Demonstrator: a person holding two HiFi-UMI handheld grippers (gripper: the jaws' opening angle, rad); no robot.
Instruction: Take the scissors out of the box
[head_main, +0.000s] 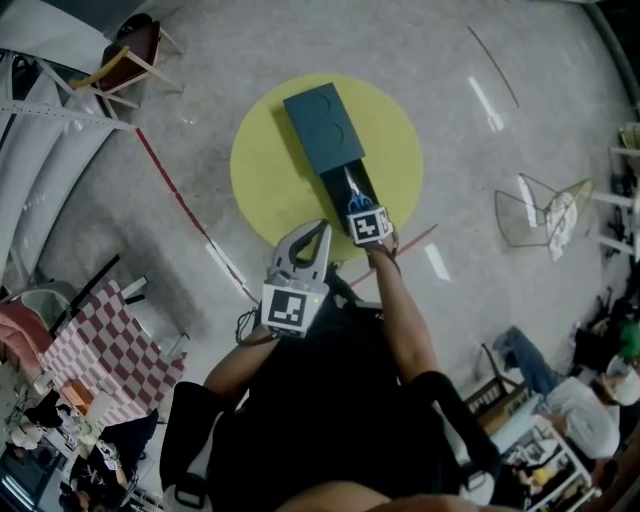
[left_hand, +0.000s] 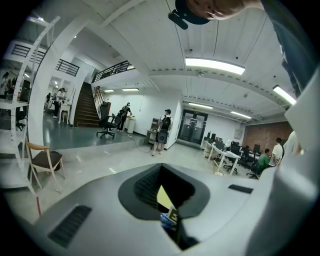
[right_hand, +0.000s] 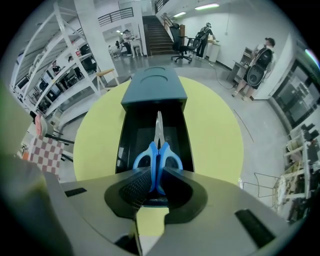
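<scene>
The right gripper (right_hand: 156, 173) points straight down over the table, its grey jaws nearest its own camera. They are part closed and clamped from both sides on the blue handles of the scissors.

1. The round yellow table (head_main: 265, 180) stands on a pale grey floor and carries the box.
2. The dark teal rectangular box (head_main: 322, 125) lies flat on the table, and its sleeve covers the far end.
3. The black inner tray (right_hand: 131, 130) is slid out of the sleeve toward the person and is open at the top.
4. The left gripper (head_main: 318, 232) is held at the near table edge, just beside the right gripper. Its jaws are closed together and hold nothing.
5. The blue-handled steel scissors (right_hand: 159, 150) lie lengthwise within the tray, blades closed and pointing at the sleeve. The views do not show whether the scissors have left the tray floor.

Step in hand: judged from the grip, grasping is complete and extraction begins.

Next move: a straight vertical lift is called for until the blade tips clear the tray walls. The grip on the handle loops must stay firm, since the blades may swing. The left gripper may steady the box if it shifts.
</scene>
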